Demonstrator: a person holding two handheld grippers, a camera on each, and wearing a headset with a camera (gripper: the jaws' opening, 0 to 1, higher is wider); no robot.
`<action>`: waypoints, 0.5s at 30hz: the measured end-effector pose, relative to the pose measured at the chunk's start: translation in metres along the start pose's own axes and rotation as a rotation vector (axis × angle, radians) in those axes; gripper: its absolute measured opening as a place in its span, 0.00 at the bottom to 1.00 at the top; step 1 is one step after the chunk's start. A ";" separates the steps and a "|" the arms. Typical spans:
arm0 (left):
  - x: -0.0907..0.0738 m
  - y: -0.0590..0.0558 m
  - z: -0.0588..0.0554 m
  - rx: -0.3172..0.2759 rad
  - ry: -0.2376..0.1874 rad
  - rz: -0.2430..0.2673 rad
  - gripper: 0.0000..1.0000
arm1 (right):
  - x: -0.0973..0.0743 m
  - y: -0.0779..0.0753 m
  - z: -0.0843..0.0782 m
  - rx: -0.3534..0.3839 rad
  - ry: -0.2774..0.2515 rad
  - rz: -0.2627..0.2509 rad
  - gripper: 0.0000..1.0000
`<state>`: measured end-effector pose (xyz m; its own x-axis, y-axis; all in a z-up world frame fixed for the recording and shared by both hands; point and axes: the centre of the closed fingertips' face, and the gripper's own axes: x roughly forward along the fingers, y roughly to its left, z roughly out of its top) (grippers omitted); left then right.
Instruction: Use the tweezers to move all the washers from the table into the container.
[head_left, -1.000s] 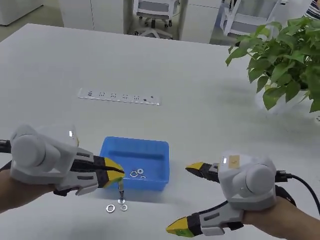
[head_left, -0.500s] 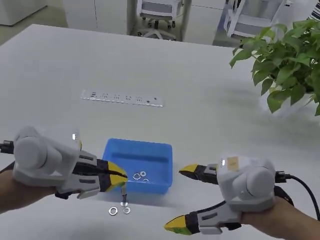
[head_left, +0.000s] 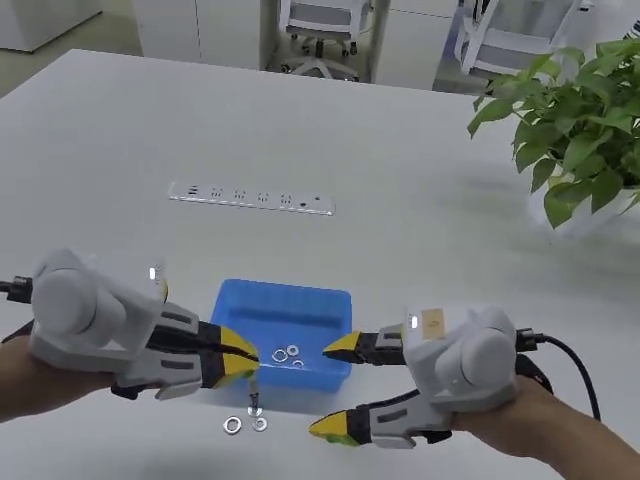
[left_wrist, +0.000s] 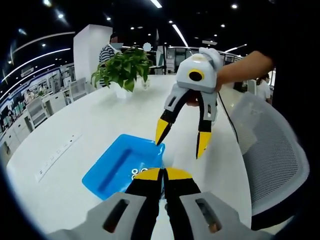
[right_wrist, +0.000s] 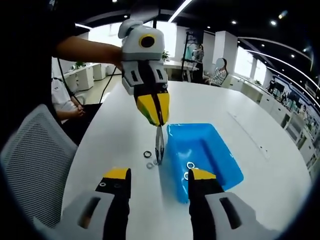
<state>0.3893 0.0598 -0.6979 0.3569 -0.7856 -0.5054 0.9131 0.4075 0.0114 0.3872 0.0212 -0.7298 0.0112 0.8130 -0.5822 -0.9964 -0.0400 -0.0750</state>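
Note:
Near me on the white table stands a blue container with three washers in it. Two more washers lie on the table just in front of it. My left gripper is shut on metal tweezers, which point down with their tips just above the two loose washers. In the right gripper view those tweezers hang from the left gripper beside the container. My right gripper is open and holds nothing, its upper jaw at the container's right front corner.
A white power strip lies farther back on the table. A potted green plant stands at the far right. Office chairs line the table's far edge. A grey mesh chair is on my side.
My right gripper has moved left, up to the container's right front corner. The left gripper and tweezers stay over the two loose washers.

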 end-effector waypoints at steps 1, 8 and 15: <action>0.001 0.000 0.000 0.000 0.000 -0.001 0.05 | 0.001 0.000 0.001 0.000 -0.002 0.004 0.45; 0.002 -0.002 0.001 0.011 0.006 -0.021 0.05 | 0.014 0.000 0.004 -0.030 0.004 0.031 0.38; 0.002 -0.002 0.000 0.023 0.015 -0.044 0.05 | 0.030 0.001 0.011 -0.059 0.000 0.060 0.30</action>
<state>0.3878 0.0574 -0.6987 0.3134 -0.7957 -0.5183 0.9323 0.3614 0.0089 0.3854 0.0519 -0.7382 -0.0489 0.8083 -0.5867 -0.9885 -0.1234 -0.0876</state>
